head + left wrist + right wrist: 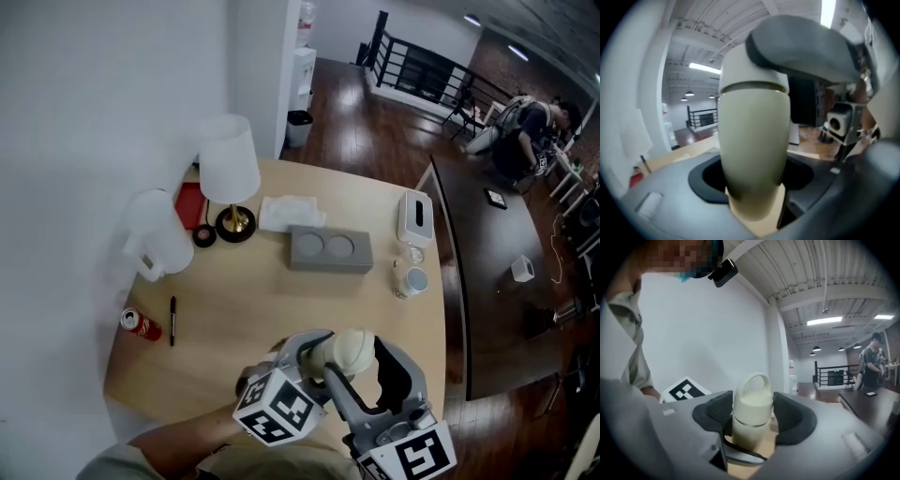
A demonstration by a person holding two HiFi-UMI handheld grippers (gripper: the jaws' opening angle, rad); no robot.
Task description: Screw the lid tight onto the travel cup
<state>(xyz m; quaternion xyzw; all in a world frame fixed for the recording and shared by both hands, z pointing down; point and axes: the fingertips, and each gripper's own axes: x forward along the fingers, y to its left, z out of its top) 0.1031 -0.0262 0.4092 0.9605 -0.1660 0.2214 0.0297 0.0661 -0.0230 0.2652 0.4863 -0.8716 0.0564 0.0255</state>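
Nearest, low in the head view, the left gripper (309, 356) and the right gripper (367, 375) meet above the near edge of the table (244, 309). One cream travel cup (353, 347) is held between the two of them.

Only the left gripper view shows that gripper's jaws clamped on the cup's body, with the seam under the lid (752, 401) running straight across and one dark pad of the other gripper lying against the lid. Only the right gripper view shows the lid's single loop handle (757, 380) standing upright. There the right jaws sit one on each side of the lid, pinching it.

Farther out, the head view alone shows the rest of the table:
- one red can (141, 324)
- one black pen (172, 321)
- one white pitcher (155, 234)
- one gray block (328, 248) with two round recesses
- one lamp (228, 159) with a white shade
- one tissue box (413, 217)

Beyond all this, a second, dark table (478, 272) stands on the wooden floor.
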